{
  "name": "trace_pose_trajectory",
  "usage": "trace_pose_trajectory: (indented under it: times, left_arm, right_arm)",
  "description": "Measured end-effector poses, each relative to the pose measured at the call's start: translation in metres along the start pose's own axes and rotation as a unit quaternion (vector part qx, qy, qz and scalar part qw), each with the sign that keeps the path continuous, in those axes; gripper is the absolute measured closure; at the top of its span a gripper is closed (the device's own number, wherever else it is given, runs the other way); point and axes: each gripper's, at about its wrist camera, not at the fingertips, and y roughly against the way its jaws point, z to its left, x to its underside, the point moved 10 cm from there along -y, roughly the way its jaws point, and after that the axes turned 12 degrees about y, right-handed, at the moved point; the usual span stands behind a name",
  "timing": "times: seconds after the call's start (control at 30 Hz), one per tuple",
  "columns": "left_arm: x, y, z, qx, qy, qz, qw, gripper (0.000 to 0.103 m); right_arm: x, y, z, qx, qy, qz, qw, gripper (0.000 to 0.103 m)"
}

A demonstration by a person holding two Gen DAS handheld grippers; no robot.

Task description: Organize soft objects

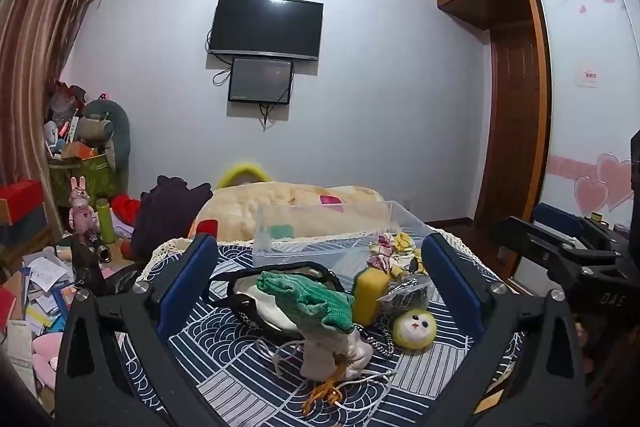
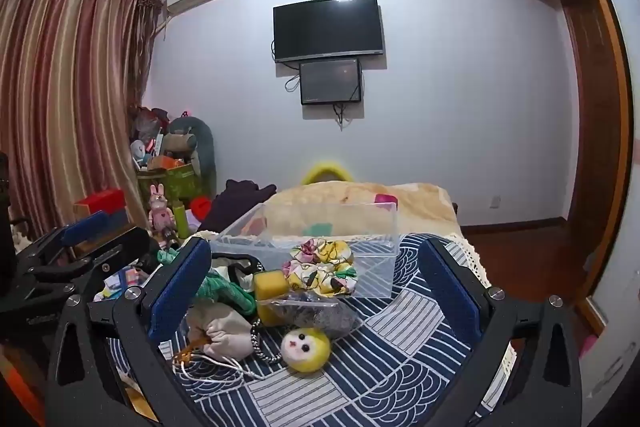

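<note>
A pile of soft things lies on the blue patterned tablecloth (image 1: 240, 383): a green knit cloth (image 1: 312, 297), a beige drawstring pouch (image 1: 336, 351), a yellow sponge (image 1: 370, 293), a yellow plush ball with a face (image 1: 413, 327), a floral scrunchie (image 1: 396, 253) and a black-rimmed mask (image 1: 260, 299). A clear plastic bin (image 1: 328, 231) stands behind them. My left gripper (image 1: 320, 287) is open above the pile, holding nothing. My right gripper (image 2: 320, 291) is open and empty; between its fingers I see the sponge (image 2: 271, 286), scrunchie (image 2: 320, 267), plush ball (image 2: 306, 347) and pouch (image 2: 224, 331).
A beige blanket (image 1: 288, 203) lies on the bed beyond the table. Cluttered boxes and toys (image 1: 80, 195) fill the left floor. A wardrobe (image 1: 520, 107) stands at right. The other gripper shows at the right edge (image 1: 572, 251) of the left wrist view.
</note>
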Motion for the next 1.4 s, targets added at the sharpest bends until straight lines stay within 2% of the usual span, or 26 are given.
trace_pose_trajectory:
  times: [0.23,1.4]
  left_arm:
    - [0.000,0.001,-0.001,0.004,0.001,-0.002,1.0000,0.000]
    - [-0.006,0.010,0.000,0.010,0.010,-0.011,0.9998,0.000]
  right_arm:
    - [0.000,0.006,-0.006,0.013,0.000,-0.007,1.000,0.000]
    - [-0.001,0.010,-0.005,0.006,-0.001,-0.018,1.000,0.000]
